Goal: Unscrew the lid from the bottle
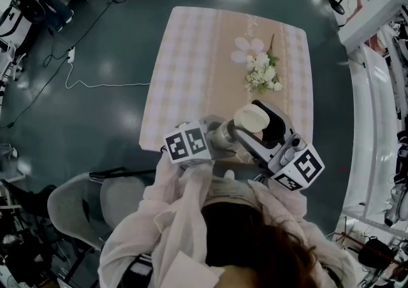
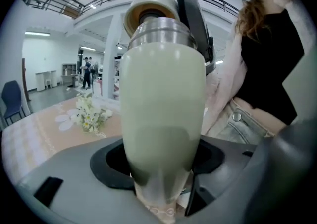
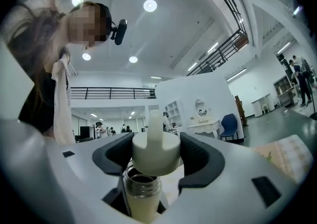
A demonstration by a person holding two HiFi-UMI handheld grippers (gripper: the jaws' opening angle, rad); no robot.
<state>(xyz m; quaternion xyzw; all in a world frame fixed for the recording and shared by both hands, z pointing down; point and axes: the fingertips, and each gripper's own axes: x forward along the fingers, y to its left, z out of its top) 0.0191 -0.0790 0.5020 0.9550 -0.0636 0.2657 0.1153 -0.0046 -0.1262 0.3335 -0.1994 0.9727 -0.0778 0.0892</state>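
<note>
Head view: the person's dark hair (image 1: 255, 252) fills the bottom edge of the frame, with pale loose sleeves (image 1: 172, 216) just above it. Both tools are held at lower centre, over the near edge of a table covered with a pink-and-cream checked cloth (image 1: 185, 57).

Left gripper (image 2: 161, 163): its jaws are clamped on the lower body of a cream-coloured bottle with a steel neck (image 2: 163, 104). The black pads bear on both sides of the bottle. In the left gripper view the bottle stands upright in frame centre, neck at the top, clear of the table.

Right gripper (image 3: 156, 156): its jaws pinch a cream plastic lid with an upright tab (image 3: 156, 148). A pad touches each side of the lid. In the right gripper view the lid is off. It sits just above the open steel neck at lower centre, with a small gap between the two. In the left gripper view the lid's tan underside shows just above the neck.

Other items in the head view:
- A small bunch of white flowers (image 1: 262, 75) lies on the cloth at upper centre right, well apart from the bottle.
- A grey chair (image 1: 70, 207) stands at lower left.
- A white cable (image 1: 95, 84) trails across the dark floor at left.
</note>
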